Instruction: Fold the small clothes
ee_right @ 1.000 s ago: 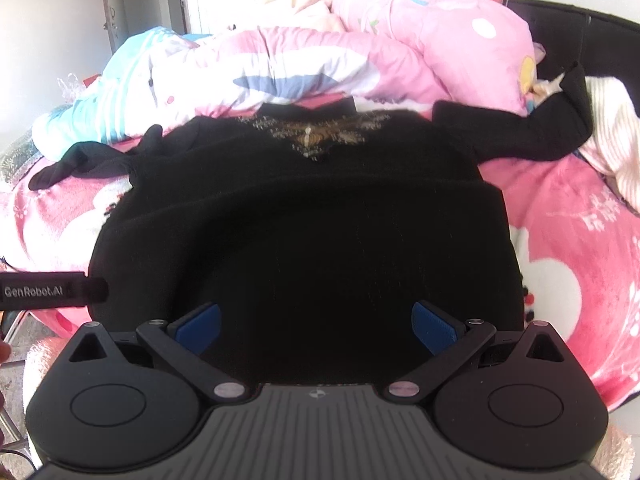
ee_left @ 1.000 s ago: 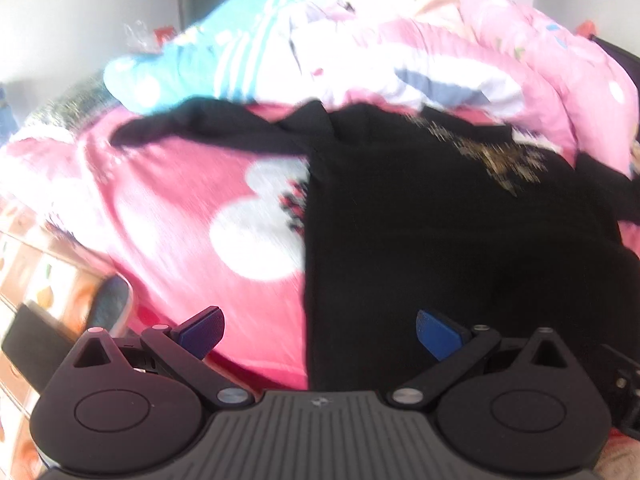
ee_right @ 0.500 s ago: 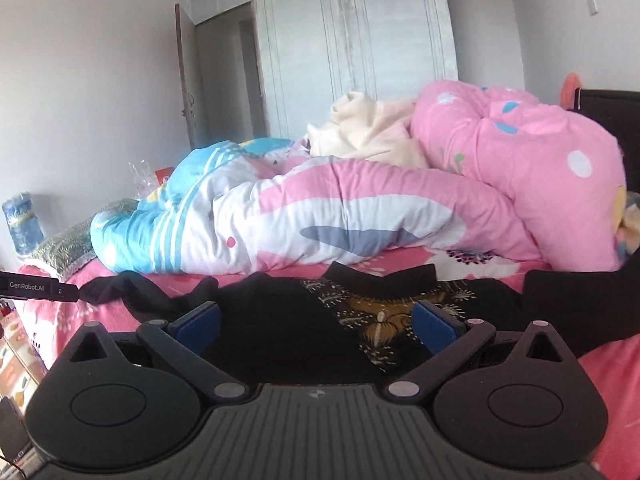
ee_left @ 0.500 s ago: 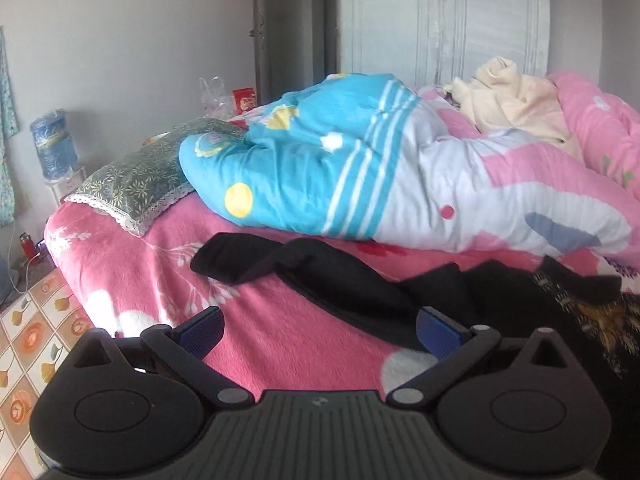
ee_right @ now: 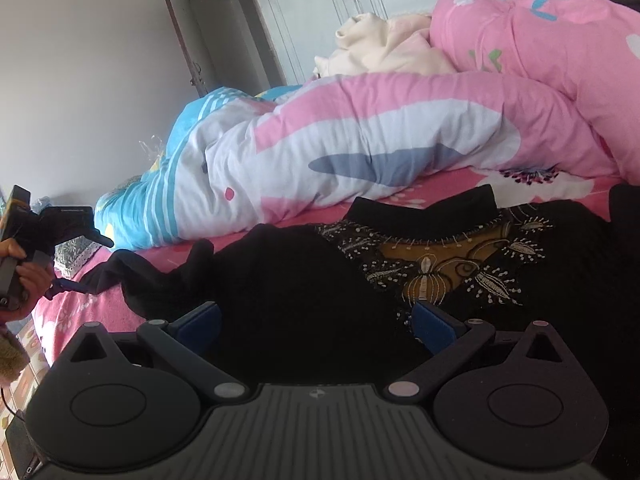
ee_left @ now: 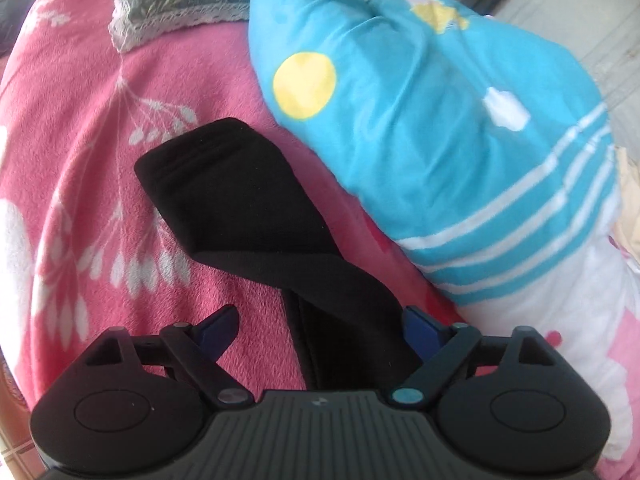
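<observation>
Currently the black top [ee_right: 304, 300] is spread flat on the pink bedsheet [ee_left: 80, 152], its left sleeve [ee_left: 240, 204] lying between the wide-open fingers of the left gripper [ee_left: 320, 328]; the right gripper [ee_right: 316, 320] is likewise held wide, over the chest. The sleeve should be pinched near its cuff and carried straight across the body, so that twisting is avoided. No container is seen.
</observation>
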### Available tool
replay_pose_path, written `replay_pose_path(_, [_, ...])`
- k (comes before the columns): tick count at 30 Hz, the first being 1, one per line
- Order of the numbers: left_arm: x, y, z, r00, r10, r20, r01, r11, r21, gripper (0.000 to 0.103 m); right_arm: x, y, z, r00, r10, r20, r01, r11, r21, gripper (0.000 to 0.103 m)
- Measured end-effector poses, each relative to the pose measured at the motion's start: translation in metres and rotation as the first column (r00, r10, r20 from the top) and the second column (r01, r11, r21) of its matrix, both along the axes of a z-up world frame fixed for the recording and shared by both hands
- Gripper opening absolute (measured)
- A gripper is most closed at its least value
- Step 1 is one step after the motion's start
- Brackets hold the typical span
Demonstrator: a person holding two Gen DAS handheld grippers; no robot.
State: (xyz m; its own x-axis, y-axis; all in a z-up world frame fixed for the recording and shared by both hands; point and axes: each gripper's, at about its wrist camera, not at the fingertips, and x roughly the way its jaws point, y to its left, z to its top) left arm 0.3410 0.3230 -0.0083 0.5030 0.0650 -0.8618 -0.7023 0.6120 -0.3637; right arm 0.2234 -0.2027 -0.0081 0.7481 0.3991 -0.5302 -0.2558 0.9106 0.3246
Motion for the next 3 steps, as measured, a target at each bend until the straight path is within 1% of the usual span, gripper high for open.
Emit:
replay_pose_path(2, [0.014,0.003,-0.014,0.999,0.023,-0.034,-0.023,1.0,0.015,0.065,0.007,-0.008,-0.008,1.0,-0.008,-0.02,0.008,1.0,-0.003,0.103])
replay_pose_path(3, [0.018,0.002,-0.018,0.998,0.035,-0.051,-0.032,0.998,0.049,0.046,0.01,-0.012,-0.012,0.999,-0.015,-0.031,0.015,1.0,-0.004,0.103])
